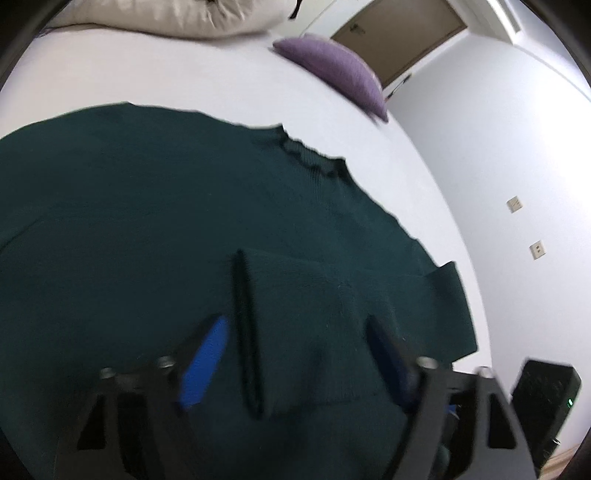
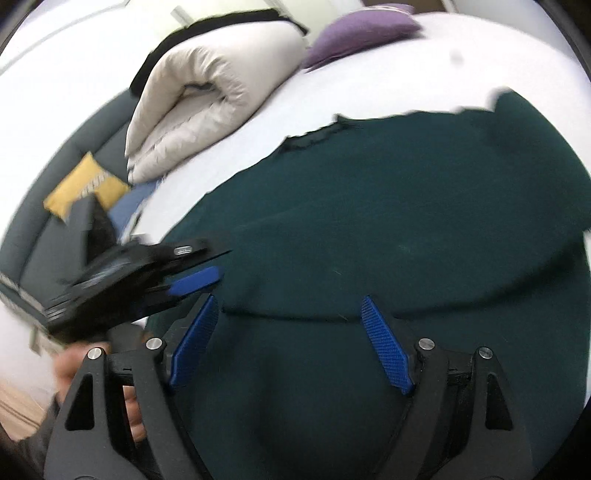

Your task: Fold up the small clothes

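Note:
A dark green knit sweater (image 1: 147, 206) lies spread flat on the white bed (image 1: 184, 74), its ribbed collar (image 1: 310, 155) towards the far side. One sleeve is folded in over the body, and its cuff end (image 1: 295, 295) lies between the blue pads of my left gripper (image 1: 295, 325), which stands open just above the cloth. In the right wrist view the sweater (image 2: 388, 206) fills the middle. My right gripper (image 2: 290, 301) is wide open over a folded edge (image 2: 288, 314), holding nothing. The left gripper (image 2: 221, 264) reaches in from the left, a hand (image 2: 70, 365) behind it.
A rolled beige duvet (image 2: 207, 96) and a purple cushion (image 2: 358, 29) lie at the far end of the bed. A yellow cushion (image 2: 81, 184) rests on dark grey upholstery at the left. A black box (image 1: 543, 402) stands on the floor by the white wall.

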The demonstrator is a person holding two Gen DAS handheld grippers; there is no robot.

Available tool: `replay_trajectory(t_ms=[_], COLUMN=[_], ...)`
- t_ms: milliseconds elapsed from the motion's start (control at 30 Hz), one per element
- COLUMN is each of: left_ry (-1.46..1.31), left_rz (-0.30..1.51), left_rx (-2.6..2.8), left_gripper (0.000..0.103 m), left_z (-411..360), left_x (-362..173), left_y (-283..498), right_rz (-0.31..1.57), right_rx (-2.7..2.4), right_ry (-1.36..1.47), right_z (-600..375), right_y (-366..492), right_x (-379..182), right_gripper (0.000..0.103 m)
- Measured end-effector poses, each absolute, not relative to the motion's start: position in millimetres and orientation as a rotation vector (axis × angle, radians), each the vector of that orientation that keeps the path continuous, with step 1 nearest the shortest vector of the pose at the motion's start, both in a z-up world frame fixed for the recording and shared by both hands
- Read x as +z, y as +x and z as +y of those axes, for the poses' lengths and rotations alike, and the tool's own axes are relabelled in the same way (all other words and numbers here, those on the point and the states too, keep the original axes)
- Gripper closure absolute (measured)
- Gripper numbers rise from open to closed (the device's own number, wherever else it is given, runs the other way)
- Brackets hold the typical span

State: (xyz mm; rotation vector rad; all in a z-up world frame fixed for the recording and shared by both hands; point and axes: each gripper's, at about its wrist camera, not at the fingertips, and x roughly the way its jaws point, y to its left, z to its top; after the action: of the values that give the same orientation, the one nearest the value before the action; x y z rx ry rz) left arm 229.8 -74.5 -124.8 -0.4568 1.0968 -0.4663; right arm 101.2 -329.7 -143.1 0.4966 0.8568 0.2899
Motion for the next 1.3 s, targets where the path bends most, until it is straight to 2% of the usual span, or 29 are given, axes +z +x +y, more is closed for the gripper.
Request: replay_trajectory(t_ms=[67,100,133,200,233,367,600,633,733,833,1000,1067,1300], left_ry=[-0.421,-0.397,-0.382,-0.361,-0.358,-0.342,-0.32,-0.3,-0.283,-0.297,-0.286,-0.28,-0.314], left_rz=[1.105,1.111,1.114,1.127,1.126,1.058,0.83,0.819,0.898,0.948,0.928,0.933,0.93], left_rx=[-0.441,-0.42,-0.407,-0.402,-0.409,-0.431,-0.425,-0.409,-0.362,-0.338,-0.356,-0.359,-0.382], left_gripper=[0.045,0.056,0.072,0.088,0.093,0.094,0.095,0.094,0.094,0.093,0.093,0.089,0.088], left_z=[-81,-84,-85,-87,-86,-86,-74,-72,-68,-62,-60,-60,-54], left_x=[-127,-127,-128,-129,-127,-103,-64,-68,-105,-139,-136,-138,-145], left_y=[236,240,242,246,248,256,265,266,276,274,269,270,265], right_rz=[0.819,0.797,0.78,0.759,0.753,0.758,0.658,0.643,0.615,0.595,0.651,0.692,0.691], right_rx=[0.275,0.259,0.235,0.173,0.141,0.101,0.049,0.026,0.012,0.042,0.028,0.011,-0.163], right_ry=[0.558,0.59,0.635,0.745,0.817,1.012,1.087,1.102,1.187,1.16,1.135,1.11,0.83], right_z=[-355,-369,-385,-417,-434,-472,-499,-508,-527,-533,-543,-539,-535], right_y=[86,79,79,73,72,70,106,109,104,94,82,81,93], right_x=[-140,-138,-137,-138,-145,-166,-170,-174,-192,-200,-194,-184,-122], right_gripper=[0.023,0.023,0.023,0.023,0.023,0.026,0.026,0.03,0.051,0.064,0.063,0.061,0.06])
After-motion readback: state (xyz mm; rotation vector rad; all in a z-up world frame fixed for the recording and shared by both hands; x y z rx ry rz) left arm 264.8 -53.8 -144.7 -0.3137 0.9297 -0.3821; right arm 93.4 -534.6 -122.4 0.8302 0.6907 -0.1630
